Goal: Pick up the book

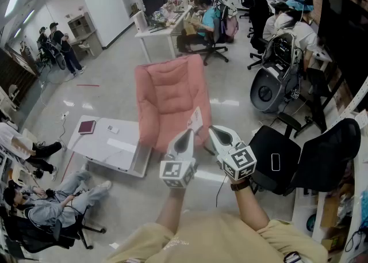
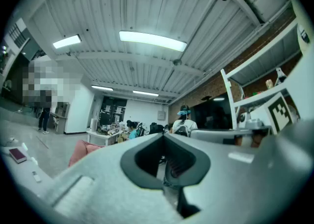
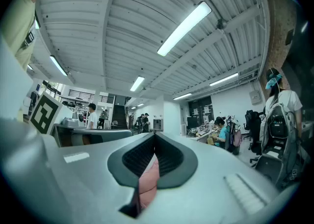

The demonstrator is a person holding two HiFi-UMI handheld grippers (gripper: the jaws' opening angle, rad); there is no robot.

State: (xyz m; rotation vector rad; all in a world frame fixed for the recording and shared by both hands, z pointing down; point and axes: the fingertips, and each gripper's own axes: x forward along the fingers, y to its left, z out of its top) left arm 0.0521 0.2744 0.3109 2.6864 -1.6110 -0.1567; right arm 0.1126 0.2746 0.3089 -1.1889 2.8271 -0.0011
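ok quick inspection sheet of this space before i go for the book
surface: low white table on the floor at left
job's things: dark red book flat on the table's far left corner, untouched
clutter: small white item beside the book
grippers: left gripper and right gripper both shut, empty, level, away from the table
cables: thin dark line under the right gripper, possibly a lead
surroundings: pink chair, black office chair, people at desks

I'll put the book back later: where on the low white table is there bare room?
The table's stretch between the small white object and the pink chair looks bare. Its other end is taken: the maroon book sits at the corner.
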